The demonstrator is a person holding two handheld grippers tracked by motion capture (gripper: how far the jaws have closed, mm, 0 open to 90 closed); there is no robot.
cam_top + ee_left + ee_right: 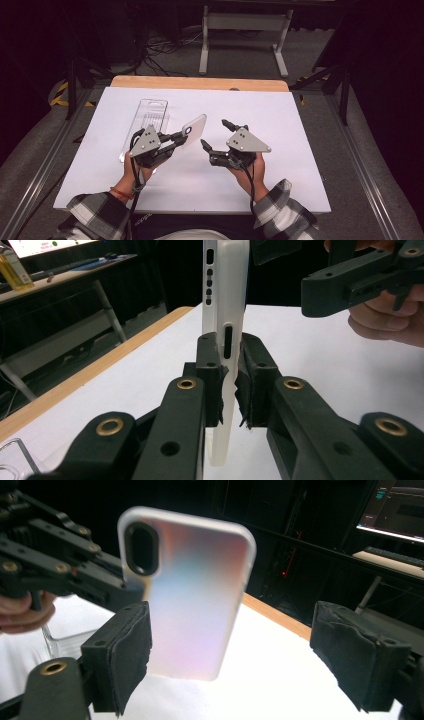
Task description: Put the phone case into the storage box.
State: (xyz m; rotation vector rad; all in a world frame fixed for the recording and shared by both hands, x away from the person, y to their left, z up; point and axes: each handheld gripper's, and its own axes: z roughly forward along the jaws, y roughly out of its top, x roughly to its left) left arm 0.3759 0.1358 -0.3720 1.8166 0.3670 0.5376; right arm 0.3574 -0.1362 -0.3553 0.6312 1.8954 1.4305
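Observation:
A frosted white phone case (196, 128) with an oval camera cut-out is held off the table by its lower edge, my left gripper (185, 135) shut on it. In the left gripper view the case (224, 300) stands edge-on between the two pads (207, 375). My right gripper (215, 133) hovers just right of the case, jaws wide open with nothing in them. In the right gripper view the case (195, 605) faces the camera with an iridescent sheen, beyond and between the open pads (125, 655), apart from both.
A clear plastic package (146, 125) lies flat on the white board (280, 165) behind my left hand. A wooden table edge (200, 82) runs along the back. A white metal stand (245, 30) and cables sit on the floor beyond.

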